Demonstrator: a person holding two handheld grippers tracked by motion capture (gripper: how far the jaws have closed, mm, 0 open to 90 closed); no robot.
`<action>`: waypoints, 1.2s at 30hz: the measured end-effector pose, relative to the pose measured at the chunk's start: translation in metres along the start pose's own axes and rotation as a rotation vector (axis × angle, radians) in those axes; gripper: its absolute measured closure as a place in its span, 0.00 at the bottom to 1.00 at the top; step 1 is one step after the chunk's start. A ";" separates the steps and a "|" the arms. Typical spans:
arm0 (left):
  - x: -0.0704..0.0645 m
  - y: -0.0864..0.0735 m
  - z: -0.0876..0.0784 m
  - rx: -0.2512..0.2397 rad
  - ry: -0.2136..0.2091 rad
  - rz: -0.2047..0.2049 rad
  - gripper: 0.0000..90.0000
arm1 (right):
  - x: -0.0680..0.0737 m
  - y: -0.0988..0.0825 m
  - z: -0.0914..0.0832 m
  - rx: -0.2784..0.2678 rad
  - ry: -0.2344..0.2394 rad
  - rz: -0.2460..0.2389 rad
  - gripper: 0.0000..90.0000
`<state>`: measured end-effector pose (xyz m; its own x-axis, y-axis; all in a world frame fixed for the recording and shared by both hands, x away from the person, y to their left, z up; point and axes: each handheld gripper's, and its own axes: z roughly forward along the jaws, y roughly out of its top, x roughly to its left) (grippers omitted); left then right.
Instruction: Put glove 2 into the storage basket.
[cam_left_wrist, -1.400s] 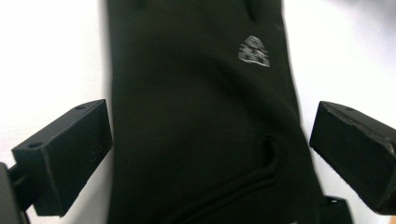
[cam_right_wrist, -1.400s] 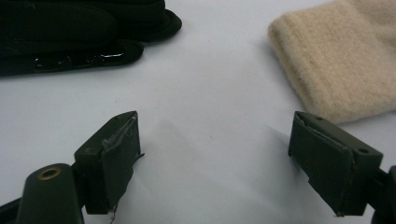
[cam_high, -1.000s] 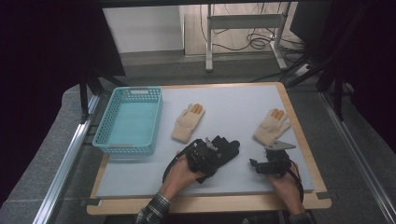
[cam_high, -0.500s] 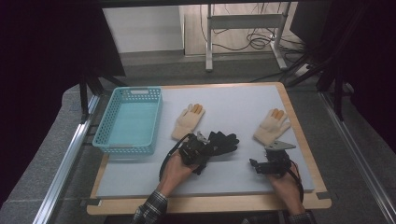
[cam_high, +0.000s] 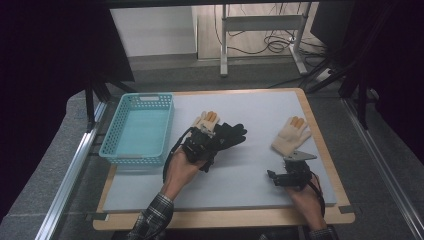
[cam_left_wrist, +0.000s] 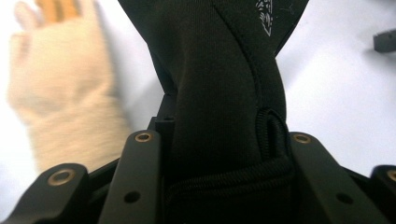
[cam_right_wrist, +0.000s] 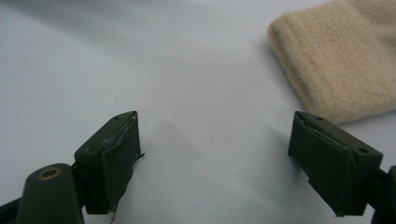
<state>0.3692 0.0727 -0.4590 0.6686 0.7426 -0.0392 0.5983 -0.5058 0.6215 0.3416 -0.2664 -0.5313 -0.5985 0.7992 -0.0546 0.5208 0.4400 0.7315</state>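
Because the left claw (cam_high: 210, 141) pinches only the black glove's (cam_high: 229, 135) cuff, mid-counter near the teal basket (cam_high: 120, 150), its dangling fingers could snag the beige glove (cam_high: 206, 120) beneath. The right claw (cam_high: 280, 178) gapes empty near the counter's right edge.

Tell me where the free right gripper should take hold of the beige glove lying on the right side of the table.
Probably by the ribbed cuff of the beige glove. It lies flat with its fingers pointing away, and the cuff faces the open right gripper, just ahead and right of it. Come in low from the near side and pinch that edge.
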 end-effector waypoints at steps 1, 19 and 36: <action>0.003 0.001 -0.003 -0.001 0.007 -0.003 0.71 | 0.000 0.000 0.000 0.000 0.000 0.000 0.18; 0.079 -0.002 -0.060 -0.034 0.161 -0.168 0.70 | 0.000 0.000 0.000 -0.001 0.000 -0.001 0.18; 0.176 -0.050 -0.095 0.027 0.367 -0.424 0.68 | 0.000 0.000 0.000 -0.001 0.000 0.000 0.18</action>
<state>0.4147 0.2705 -0.4227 0.1721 0.9851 -0.0033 0.7958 -0.1370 0.5899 0.3415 -0.2665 -0.5313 -0.5988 0.7990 -0.0544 0.5204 0.4399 0.7319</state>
